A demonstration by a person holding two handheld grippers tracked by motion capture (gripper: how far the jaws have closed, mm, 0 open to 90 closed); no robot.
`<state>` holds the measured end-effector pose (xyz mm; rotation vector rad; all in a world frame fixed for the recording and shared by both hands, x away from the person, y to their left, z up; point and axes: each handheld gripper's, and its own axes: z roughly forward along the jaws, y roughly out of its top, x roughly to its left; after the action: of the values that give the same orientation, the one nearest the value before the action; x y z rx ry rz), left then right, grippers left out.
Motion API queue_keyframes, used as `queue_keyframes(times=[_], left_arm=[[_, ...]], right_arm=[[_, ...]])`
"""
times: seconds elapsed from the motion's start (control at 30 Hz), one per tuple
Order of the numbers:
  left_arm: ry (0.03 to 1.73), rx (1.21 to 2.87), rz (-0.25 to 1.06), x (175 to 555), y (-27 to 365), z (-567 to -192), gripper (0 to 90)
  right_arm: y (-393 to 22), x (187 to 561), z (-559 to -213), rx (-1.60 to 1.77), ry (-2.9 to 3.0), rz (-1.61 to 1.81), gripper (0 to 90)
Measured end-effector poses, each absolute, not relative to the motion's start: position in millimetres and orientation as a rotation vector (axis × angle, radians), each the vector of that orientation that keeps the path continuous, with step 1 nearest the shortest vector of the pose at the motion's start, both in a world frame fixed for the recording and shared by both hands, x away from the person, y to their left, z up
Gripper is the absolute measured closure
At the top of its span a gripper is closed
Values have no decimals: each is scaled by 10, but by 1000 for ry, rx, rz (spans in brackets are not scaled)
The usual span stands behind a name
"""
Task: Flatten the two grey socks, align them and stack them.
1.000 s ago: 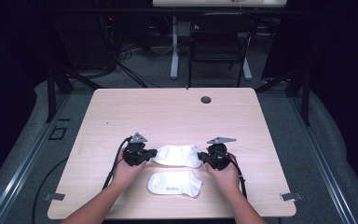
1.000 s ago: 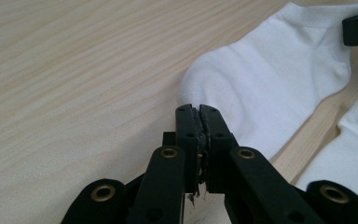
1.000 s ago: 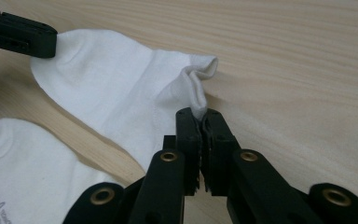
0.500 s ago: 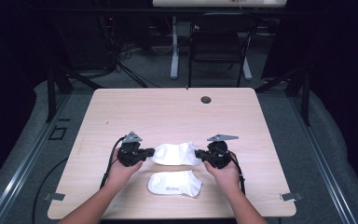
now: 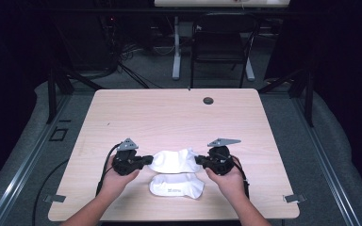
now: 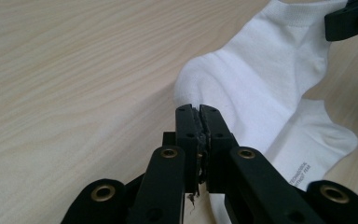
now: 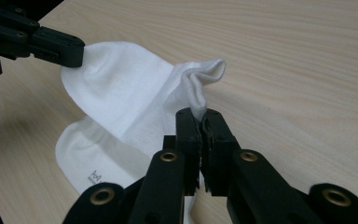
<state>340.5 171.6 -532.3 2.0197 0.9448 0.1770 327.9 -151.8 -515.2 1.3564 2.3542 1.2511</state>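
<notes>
A white ankle sock (image 5: pixel 173 161) hangs stretched between my two grippers, just above the table. My left gripper (image 5: pixel 149 160) is shut on its toe end (image 6: pixel 205 88), my right gripper (image 5: pixel 198 160) on its bunched cuff (image 7: pixel 200 77). In the left gripper view my jaws (image 6: pixel 199 109) pinch the fabric and the right gripper (image 6: pixel 349 18) holds the far end. In the right gripper view my jaws (image 7: pixel 199 114) clamp the cuff, with the left gripper (image 7: pixel 70 51) at the top left. A second white sock (image 5: pixel 176 185) lies flat on the table beneath, nearer the person.
The light wooden table (image 5: pixel 169 117) has a dark round grommet (image 5: pixel 208 100) near its far edge. A black chair (image 5: pixel 221 42) and a desk leg stand beyond it. Cables trail from both grippers toward the front edge.
Both hands have risen a little with the upper sock held between them, and the left hand has drifted leftward, drawing the sock out. The lower sock has stayed put.
</notes>
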Motion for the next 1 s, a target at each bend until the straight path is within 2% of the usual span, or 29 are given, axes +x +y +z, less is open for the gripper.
queue_keyframes(times=[1.0], left_arm=[[935, 2017, 115, 2941, 1715, -5421, 877]], right_arm=[[-1559, 2802, -5247, 1337, 2410, 1224, 867]])
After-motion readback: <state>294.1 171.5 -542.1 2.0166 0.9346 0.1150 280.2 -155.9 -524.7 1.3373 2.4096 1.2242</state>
